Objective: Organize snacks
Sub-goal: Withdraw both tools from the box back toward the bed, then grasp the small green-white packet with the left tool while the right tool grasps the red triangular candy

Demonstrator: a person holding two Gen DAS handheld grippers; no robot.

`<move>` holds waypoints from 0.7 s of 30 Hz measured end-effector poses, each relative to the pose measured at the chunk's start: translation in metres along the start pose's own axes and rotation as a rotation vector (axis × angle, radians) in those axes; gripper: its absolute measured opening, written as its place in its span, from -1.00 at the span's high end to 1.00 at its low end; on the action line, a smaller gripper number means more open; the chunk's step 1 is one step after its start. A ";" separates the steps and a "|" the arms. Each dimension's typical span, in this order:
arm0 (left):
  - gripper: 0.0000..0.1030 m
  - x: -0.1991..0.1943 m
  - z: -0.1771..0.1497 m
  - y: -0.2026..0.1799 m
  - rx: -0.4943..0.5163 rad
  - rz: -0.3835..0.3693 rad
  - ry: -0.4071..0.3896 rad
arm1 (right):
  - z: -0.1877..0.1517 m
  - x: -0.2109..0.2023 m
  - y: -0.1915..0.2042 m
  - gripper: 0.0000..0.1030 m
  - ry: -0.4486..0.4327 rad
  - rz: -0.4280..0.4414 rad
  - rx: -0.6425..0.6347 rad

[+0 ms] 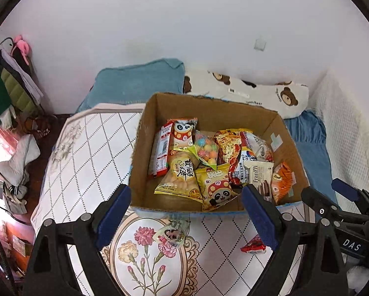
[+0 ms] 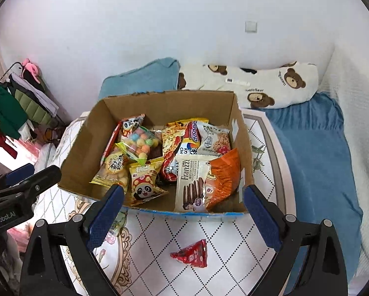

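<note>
Pillows (image 2: 258,83) behind cardboard box (image 2: 80,153); clothes rack (image 2: 14,103) leftward.

A bed carries everything, covered by a white quilted sheet (image 2: 234,231) with a diamond grid and a carnation medallion at its near left. On the sheet stands an open cardboard box (image 2: 78,162) of snack packets. Near the box, on the sheet, lie a small red triangular packet (image 2: 190,253) to the right and a pale green-edged packet (image 1: 172,233) to the left, just beside the box's near wall. At the far end lie a teal pillow (image 2: 140,76) and a bear-print pillow (image 2: 266,86); a blue blanket (image 2: 317,153) lies along the right.
</note>
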State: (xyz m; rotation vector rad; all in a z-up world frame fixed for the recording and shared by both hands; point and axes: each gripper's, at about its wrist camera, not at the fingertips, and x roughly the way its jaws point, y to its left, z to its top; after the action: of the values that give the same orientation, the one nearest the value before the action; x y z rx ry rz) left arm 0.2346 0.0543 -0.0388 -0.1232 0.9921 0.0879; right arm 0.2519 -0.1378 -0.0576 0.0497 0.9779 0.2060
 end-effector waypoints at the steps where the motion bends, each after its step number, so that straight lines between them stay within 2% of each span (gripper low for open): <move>1: -0.78 -0.005 -0.002 0.000 0.002 0.010 -0.012 | -0.002 -0.007 0.001 -0.93 -0.015 -0.004 -0.003; 4: -0.78 -0.021 -0.008 -0.002 0.014 0.030 -0.050 | -0.007 -0.023 0.005 -0.93 -0.046 -0.016 -0.015; 11: -0.78 -0.043 -0.019 -0.006 0.027 0.019 -0.086 | -0.017 -0.049 0.008 -0.93 -0.086 -0.006 -0.001; 15: -0.78 -0.041 -0.027 0.000 0.002 0.019 -0.067 | -0.028 -0.049 0.005 -0.93 -0.060 0.046 0.026; 17: -0.78 -0.032 -0.036 0.009 -0.024 0.023 -0.032 | -0.038 -0.036 0.001 -0.93 -0.018 0.052 0.034; 18: -0.78 -0.026 -0.041 0.012 -0.033 0.027 -0.013 | -0.042 -0.030 0.000 -0.90 -0.001 0.057 0.039; 21: -0.78 -0.003 -0.060 0.027 -0.066 0.044 0.068 | -0.060 0.001 -0.008 -0.44 0.082 0.083 0.055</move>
State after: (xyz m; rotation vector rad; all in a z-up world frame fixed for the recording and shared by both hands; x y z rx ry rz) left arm 0.1796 0.0727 -0.0710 -0.1657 1.0599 0.1580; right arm 0.2037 -0.1487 -0.0928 0.1335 1.0643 0.2590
